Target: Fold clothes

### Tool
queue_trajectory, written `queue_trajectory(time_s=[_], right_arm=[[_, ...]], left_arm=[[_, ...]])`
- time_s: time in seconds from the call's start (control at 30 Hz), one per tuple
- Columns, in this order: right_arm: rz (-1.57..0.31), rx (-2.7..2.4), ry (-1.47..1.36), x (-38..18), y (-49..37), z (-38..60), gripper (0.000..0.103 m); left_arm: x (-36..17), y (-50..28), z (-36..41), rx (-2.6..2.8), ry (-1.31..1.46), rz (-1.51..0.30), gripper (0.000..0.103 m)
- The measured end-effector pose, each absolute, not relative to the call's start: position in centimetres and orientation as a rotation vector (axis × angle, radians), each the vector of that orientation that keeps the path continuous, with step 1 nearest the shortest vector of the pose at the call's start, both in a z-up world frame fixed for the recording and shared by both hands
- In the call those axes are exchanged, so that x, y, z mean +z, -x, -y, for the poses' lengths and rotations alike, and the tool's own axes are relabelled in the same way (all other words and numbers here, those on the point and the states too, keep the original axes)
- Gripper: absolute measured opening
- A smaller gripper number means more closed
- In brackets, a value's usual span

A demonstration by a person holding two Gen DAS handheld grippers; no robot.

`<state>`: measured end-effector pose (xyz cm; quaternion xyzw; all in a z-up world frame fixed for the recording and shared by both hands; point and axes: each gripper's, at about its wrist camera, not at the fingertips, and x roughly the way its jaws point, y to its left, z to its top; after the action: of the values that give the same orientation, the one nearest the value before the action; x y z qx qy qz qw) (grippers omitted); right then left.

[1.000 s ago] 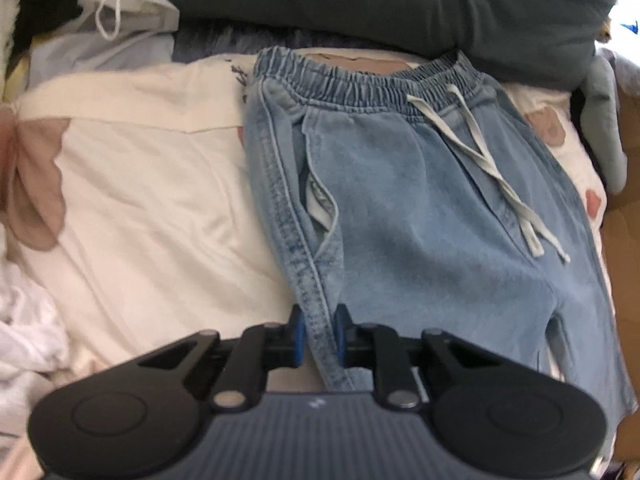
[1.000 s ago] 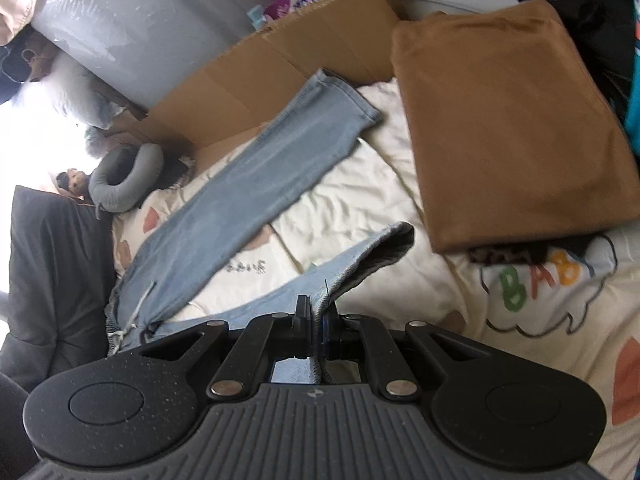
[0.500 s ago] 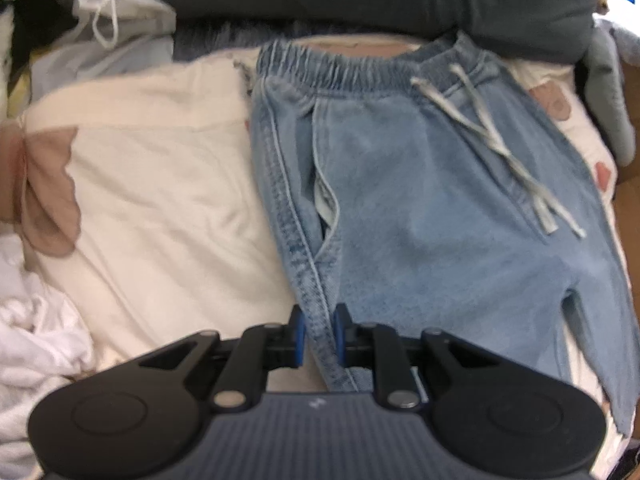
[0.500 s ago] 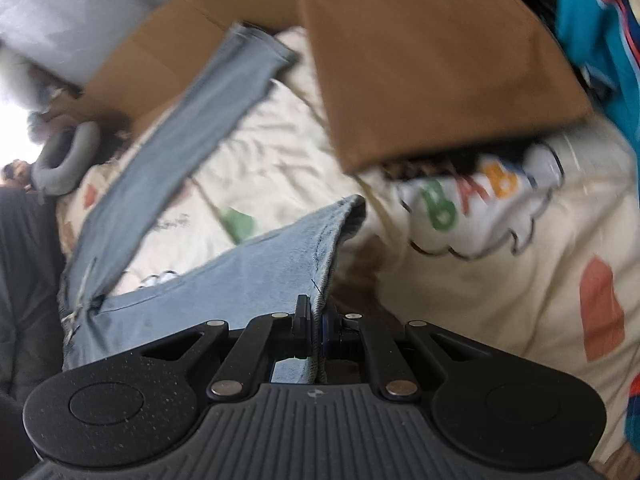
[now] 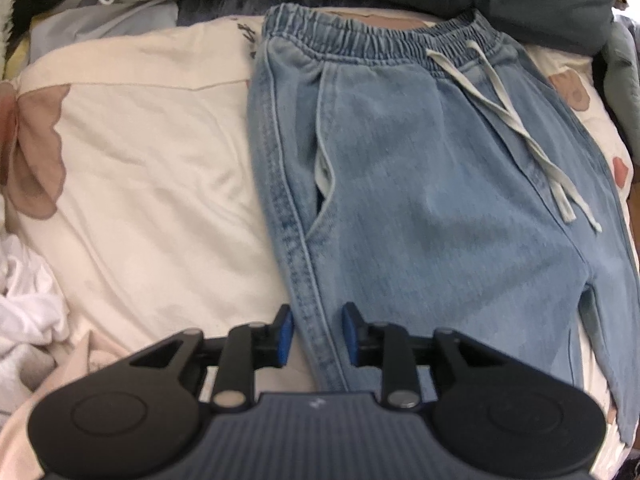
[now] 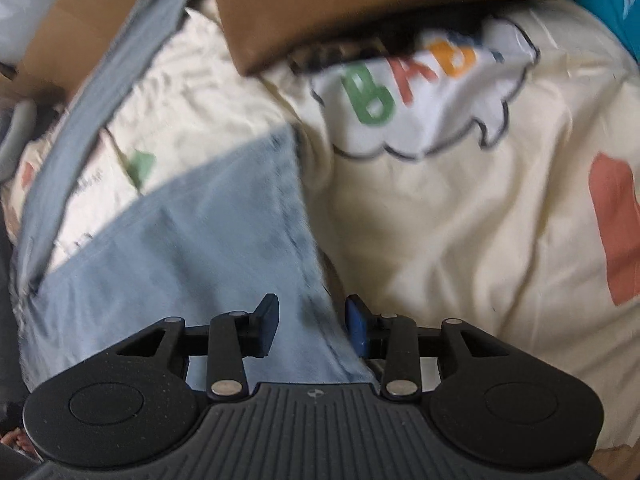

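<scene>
Both tongs point steeply down. The left tongs and the right tongs have just been opening, denim between their parted pads, untouched.

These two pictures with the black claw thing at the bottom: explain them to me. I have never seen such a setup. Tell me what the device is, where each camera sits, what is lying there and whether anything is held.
There is no robot here. A person holds a two-finger gripper in each hand, and each carries a wide-angle camera looking along its fingers.

The left wrist view shows the left gripper over the waist end of light blue jeans with a pale drawstring, spread on a cream printed bedsheet.

The right wrist view shows the right gripper over a trouser leg's hem. Beyond lie a folded brown cloth and brown cardboard.

Both grippers' jaws have just been opening. Denim lies between each pair of fingers, but the pads stand clear of it, so nothing is gripped now.
</scene>
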<state>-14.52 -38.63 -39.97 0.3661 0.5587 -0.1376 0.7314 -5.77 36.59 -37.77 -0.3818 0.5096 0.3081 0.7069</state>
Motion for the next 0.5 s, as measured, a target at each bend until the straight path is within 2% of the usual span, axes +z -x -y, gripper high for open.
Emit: queue_trajectory(time_s=[0.37, 0.5], right_arm=[[-1.349, -0.275, -0.864, -42.7, 17.4, 37.8, 0.046], [-1.305, -0.249, -0.992, -42.8, 18.1, 38.4, 0.045]], left_arm=[[-38.1, 5.9, -36.0, 0.664, 0.845, -1.15, 0.028], [-38.1, 6.1, -36.3, 0.663, 0.849, -1.148, 0.028]])
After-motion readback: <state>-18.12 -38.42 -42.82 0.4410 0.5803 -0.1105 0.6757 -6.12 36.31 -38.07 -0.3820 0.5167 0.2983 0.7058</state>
